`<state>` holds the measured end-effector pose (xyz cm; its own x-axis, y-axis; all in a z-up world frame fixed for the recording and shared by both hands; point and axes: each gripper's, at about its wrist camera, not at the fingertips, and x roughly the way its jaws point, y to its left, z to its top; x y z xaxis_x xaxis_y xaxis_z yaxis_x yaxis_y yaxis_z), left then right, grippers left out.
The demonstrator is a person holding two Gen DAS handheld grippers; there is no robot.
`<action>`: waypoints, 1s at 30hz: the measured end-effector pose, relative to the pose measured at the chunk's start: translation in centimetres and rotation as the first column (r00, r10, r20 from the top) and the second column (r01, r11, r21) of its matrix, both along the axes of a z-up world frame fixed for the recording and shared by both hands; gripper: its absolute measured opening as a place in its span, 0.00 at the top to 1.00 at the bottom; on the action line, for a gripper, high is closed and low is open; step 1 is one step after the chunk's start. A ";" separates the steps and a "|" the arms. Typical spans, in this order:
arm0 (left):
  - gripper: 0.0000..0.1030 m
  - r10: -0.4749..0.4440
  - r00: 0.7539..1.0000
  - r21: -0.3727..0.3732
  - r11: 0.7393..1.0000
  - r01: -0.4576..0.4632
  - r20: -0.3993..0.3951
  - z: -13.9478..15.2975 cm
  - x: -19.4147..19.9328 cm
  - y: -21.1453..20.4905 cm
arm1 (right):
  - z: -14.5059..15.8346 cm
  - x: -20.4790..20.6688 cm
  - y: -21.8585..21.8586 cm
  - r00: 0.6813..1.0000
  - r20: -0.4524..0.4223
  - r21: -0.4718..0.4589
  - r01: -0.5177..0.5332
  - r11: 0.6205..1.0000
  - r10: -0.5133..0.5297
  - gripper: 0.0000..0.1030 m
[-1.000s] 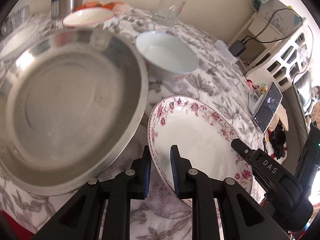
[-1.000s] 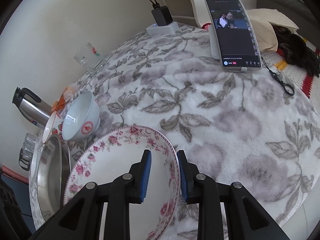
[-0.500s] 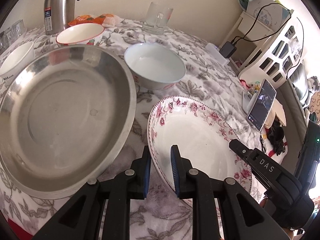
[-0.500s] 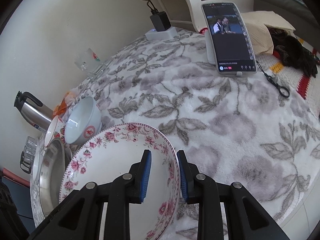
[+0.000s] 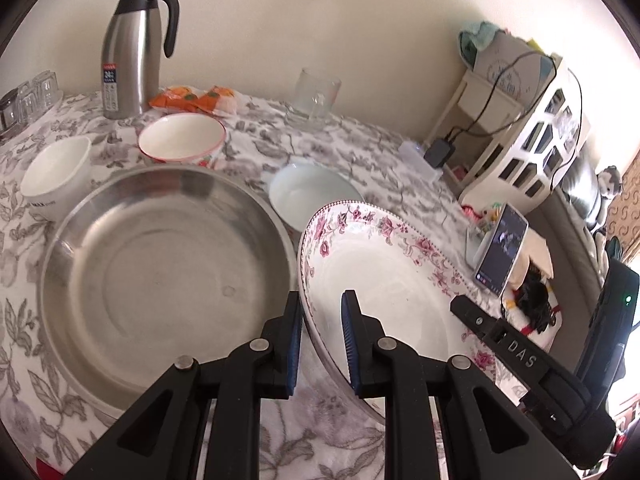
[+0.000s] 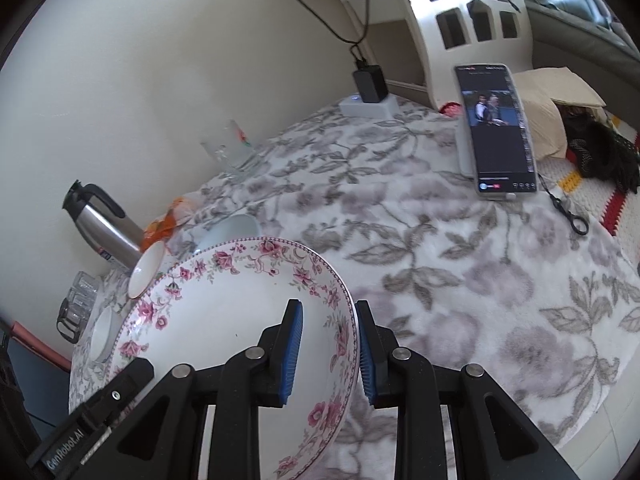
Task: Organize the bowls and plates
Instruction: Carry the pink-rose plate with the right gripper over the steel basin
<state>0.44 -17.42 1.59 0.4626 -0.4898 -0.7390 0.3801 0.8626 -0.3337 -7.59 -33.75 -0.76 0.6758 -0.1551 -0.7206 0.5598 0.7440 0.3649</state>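
Left wrist view — floral plate [image 5: 384, 264] lifted higher, both grippers [image 5: 321, 344] [image 6: 329, 350] clamped

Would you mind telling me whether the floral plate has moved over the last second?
Yes. The floral plate has risen off the tablecloth; in the left wrist view, its far rim now overlaps the pale blue bowl.

Brightness: both views are brightly daylit.
Glare: soft reflections are seen on the large round stainless-steel basin [image 5: 160, 264].
Blur: the floral-patterned cloth surface [image 5: 360, 148] is smeared at the far end.
Distortion: edges are bent, corners blackened.
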 end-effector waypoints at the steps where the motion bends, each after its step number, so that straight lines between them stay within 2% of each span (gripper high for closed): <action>1: 0.80 0.004 1.000 -0.002 1.000 -0.004 0.011 0.3 0.1 0.3 | 0.1 0.2 0.5 1.000 -0.001 -0.006 -0.008 1.000 0.008 0.73; 6: 0.80 0.019 0.999 -0.002 1.000 -0.019 0.042 1.2 0.6 1.9 | 0.6 1.3 2.6 0.999 -0.007 -0.019 -0.038 0.999 0.038 0.73; 30: 0.80 0.172 0.985 -0.065 0.983 -0.171 0.011 1.8 3.9 12.0 | 0.8 6.2 11.7 0.983 -0.023 -0.030 -0.185 0.982 0.185 0.73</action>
<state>4.37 -5.40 3.40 0.5561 -0.4475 -0.7004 0.2342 0.8929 -0.3846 -1.43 -22.05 0.03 0.6806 -0.0516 -0.7308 0.4182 0.8463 0.3298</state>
